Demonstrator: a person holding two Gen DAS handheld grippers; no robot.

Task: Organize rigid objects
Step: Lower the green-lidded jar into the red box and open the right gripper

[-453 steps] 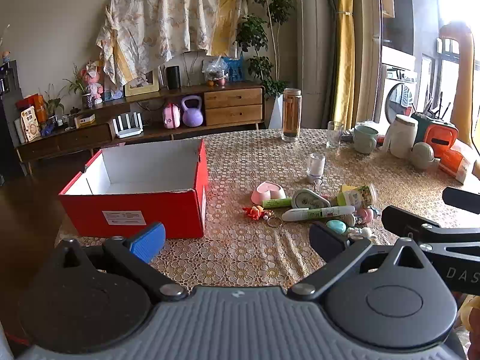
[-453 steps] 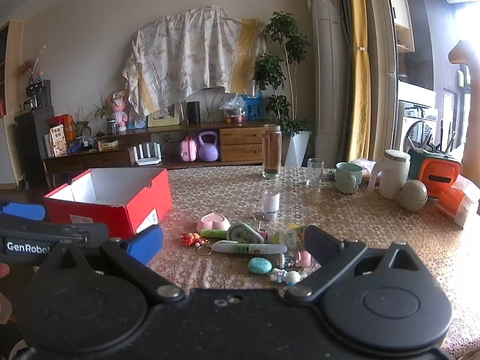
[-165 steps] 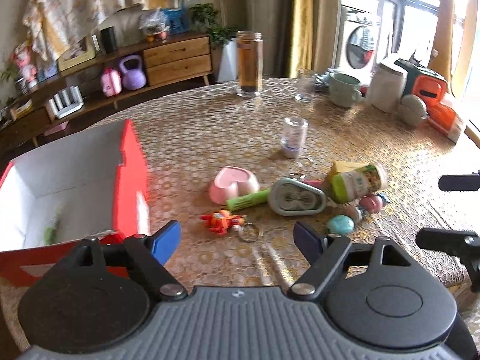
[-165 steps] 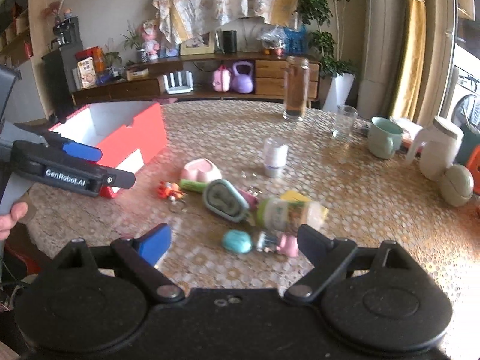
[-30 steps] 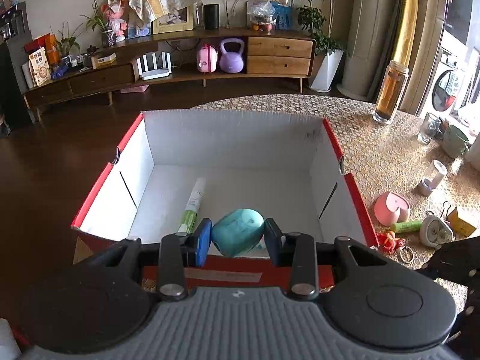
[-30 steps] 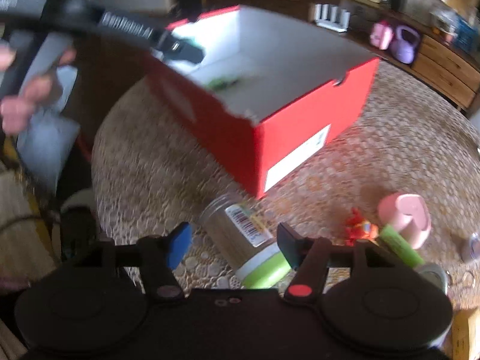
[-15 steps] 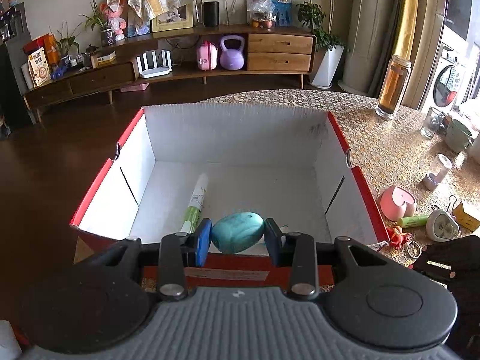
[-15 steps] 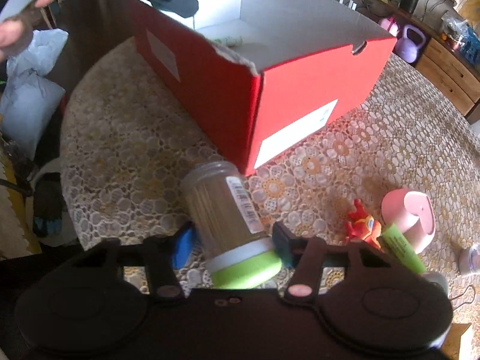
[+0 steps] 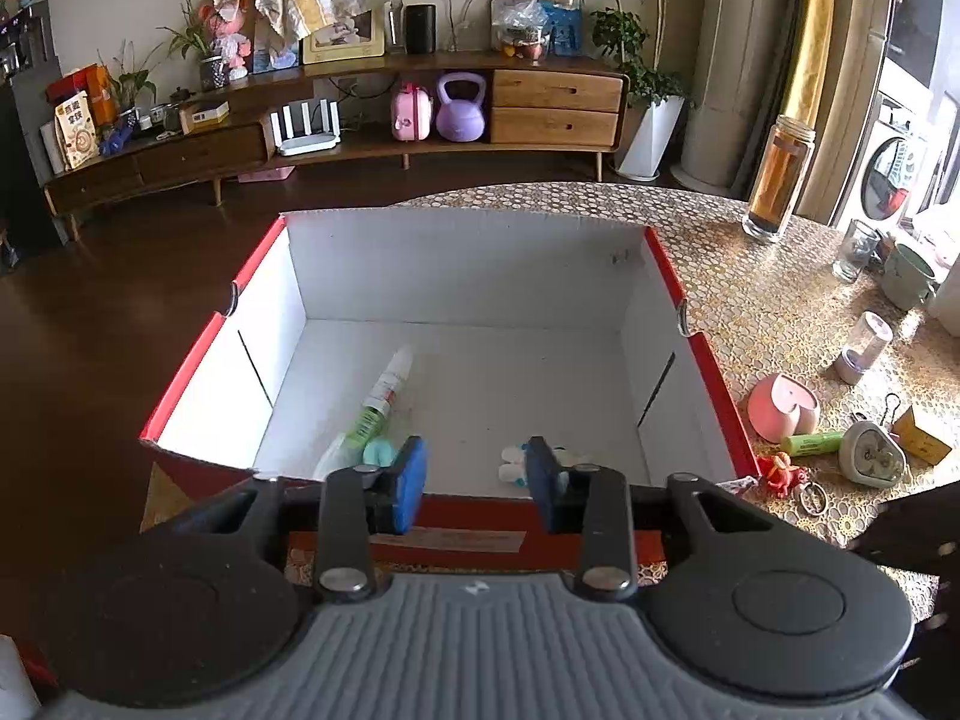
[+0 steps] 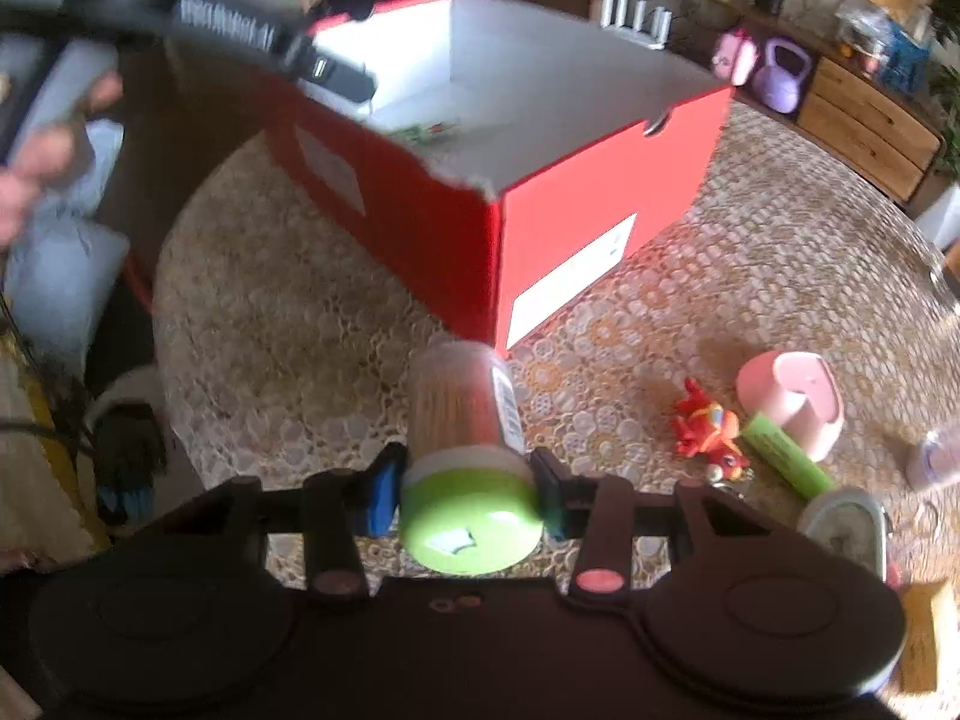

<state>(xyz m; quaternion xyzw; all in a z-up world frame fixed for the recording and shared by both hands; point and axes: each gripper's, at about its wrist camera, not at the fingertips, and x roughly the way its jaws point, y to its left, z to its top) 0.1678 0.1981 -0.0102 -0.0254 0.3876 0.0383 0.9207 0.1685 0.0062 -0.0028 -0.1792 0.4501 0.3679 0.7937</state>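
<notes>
Item: toothpick jar (image 10: 465, 420), clear body, green lid. Held off the lace-covered table (image 10: 288, 324) by the right gripper (image 10: 465, 495), jaws pinching it just above the lid. It hangs just outside the near corner of the red box (image 10: 540, 222).

Step in hand (judged): carrying the jar to the box. The next move calls for a lift above the rim, a carry over the white floor, then a release clear of the other gripper.

Red box, contents: green-and-white tube (image 9: 384, 399) lying left of centre; teal oval piece (image 9: 379, 453) at the tube's near end; small white figure (image 9: 516, 456) at the near wall, partly hidden by a finger.

Left gripper (image 9: 476, 480): above the box's near wall, jaws spread, nothing between them.

Right of the box, on the table: red toy with key ring (image 9: 780, 471) nearest it; pink heart-shaped holder (image 9: 783, 408); green stick (image 9: 816, 443) touching the holder's base; small clock (image 9: 870, 456); yellow carton (image 9: 921, 435); small clear bottle (image 9: 864, 348). Further off: tall glass jar (image 9: 777, 180), tumbler (image 9: 855, 252), green mug (image 9: 909, 276).

Beyond the box, across the dark floor: low wooden sideboard (image 9: 540, 99) with purple kettlebell (image 9: 460, 108), pink case (image 9: 411, 111), white router (image 9: 305, 129), picture frame (image 9: 343, 39), dark speaker (image 9: 419, 28). Patterned cloth on the wall, potted plant (image 9: 624, 36), yellow curtain and washing machine (image 9: 894, 174) at the right.
</notes>
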